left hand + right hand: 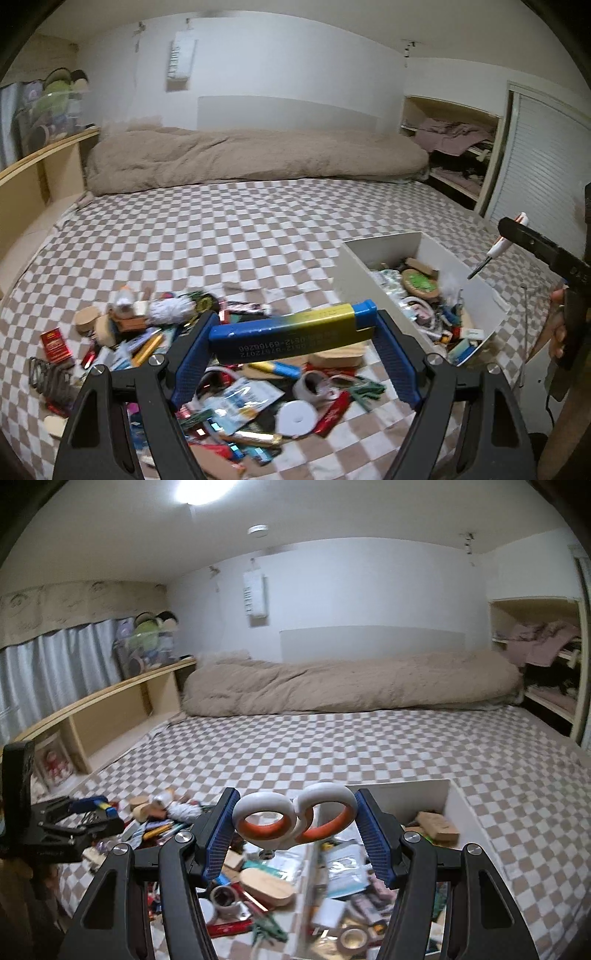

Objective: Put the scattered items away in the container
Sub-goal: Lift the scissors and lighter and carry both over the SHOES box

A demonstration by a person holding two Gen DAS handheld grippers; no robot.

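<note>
Left gripper (291,328) clamps a blue-yellow lighter (291,326); right gripper (295,821) clamps scissors (295,818) by the handles, container (458,805) just beyond; blades, probably dangling, could snag its rim

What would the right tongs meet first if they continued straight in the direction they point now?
Probably the white container. The right tongs, shut on the scissors, point forward and somewhat downward, and the container's open inside lies directly ahead and below. Nothing else seems to stand between, though depth is unclear in this fisheye view.

Black tool (293,332) arms, blue ribbed pads, silver screws
</note>
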